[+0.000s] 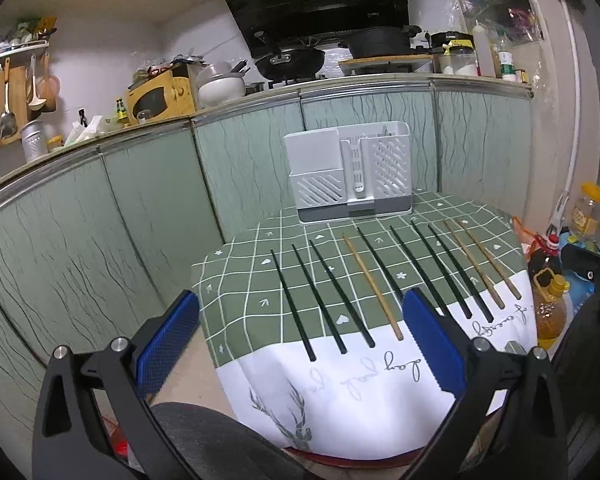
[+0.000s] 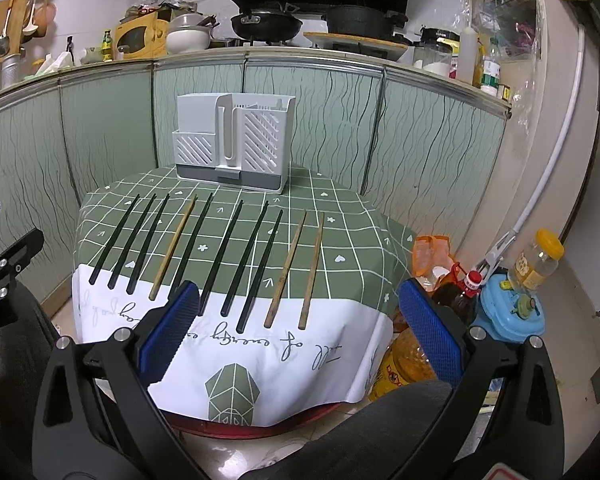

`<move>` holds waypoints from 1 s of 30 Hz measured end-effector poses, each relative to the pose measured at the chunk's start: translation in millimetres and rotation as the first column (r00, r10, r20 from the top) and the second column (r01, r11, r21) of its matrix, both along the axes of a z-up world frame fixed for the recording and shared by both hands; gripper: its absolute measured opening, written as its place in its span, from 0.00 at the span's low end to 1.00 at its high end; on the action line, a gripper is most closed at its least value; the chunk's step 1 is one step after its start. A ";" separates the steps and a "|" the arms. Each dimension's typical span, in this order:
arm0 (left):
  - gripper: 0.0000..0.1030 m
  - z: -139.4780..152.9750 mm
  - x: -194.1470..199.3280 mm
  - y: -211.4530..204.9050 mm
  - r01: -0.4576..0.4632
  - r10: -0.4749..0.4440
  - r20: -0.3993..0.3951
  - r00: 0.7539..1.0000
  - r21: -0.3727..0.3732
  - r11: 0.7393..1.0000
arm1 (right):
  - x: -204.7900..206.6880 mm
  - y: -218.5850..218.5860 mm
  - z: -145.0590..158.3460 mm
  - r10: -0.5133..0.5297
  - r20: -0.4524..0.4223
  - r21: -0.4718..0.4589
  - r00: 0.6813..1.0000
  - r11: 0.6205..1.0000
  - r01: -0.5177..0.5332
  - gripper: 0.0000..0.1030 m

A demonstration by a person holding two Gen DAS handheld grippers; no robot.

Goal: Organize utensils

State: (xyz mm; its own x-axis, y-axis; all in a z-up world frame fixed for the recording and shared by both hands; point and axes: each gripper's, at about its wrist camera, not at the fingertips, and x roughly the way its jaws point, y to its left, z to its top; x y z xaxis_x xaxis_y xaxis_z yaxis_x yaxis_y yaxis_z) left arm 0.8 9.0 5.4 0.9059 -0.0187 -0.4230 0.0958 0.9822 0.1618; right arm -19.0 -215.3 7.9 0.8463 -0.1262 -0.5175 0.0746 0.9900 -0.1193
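Observation:
Several chopsticks lie side by side on a small table with a green checked cloth [image 1: 260, 280] [image 2: 360, 240]: mostly black chopsticks [image 1: 292, 304] [image 2: 224, 256] and three wooden ones [image 1: 372, 286] [image 2: 286, 268]. A white utensil holder [image 1: 350, 172] [image 2: 232, 144] stands at the table's far edge. My left gripper [image 1: 300, 344] is open and empty, held before the table's near edge. My right gripper [image 2: 296, 328] is open and empty, also near the front edge. The left gripper's finger shows at the left of the right wrist view [image 2: 4, 260].
Green cabinet fronts [image 1: 100, 220] run behind the table under a crowded kitchen counter with pans and a microwave. Oil bottles [image 2: 456, 296], a yellow-lidded jar [image 2: 540, 260] and a blue object [image 2: 508, 312] stand on the floor to the table's right.

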 end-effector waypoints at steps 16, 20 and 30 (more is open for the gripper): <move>0.96 -1.1 28.6 -5.8 0.061 -0.061 -0.092 0.994 -0.001 0.998 | 19.0 -8.2 10.9 0.022 -0.002 -0.049 1.000 0.999 -0.022 0.93; 0.96 -3.0 38.0 -4.0 0.067 -0.069 -0.103 0.992 -0.015 0.998 | 29.7 -16.2 8.7 0.031 -0.010 -0.044 0.999 0.999 -0.031 0.93; 0.96 -18.3 64.2 16.9 0.026 -0.034 -0.114 0.993 -0.071 0.997 | 62.5 -38.3 -20.3 0.062 -0.107 0.033 0.992 0.998 -0.059 0.93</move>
State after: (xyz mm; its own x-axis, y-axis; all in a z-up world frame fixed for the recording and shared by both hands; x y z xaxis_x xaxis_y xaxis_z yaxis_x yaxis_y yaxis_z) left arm 65.1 25.9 -12.9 0.8500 -0.0780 -0.5209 0.1392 0.9871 0.0794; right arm 43.5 -253.6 -12.4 0.7912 -0.0599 -0.6086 0.0029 0.9956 -0.0942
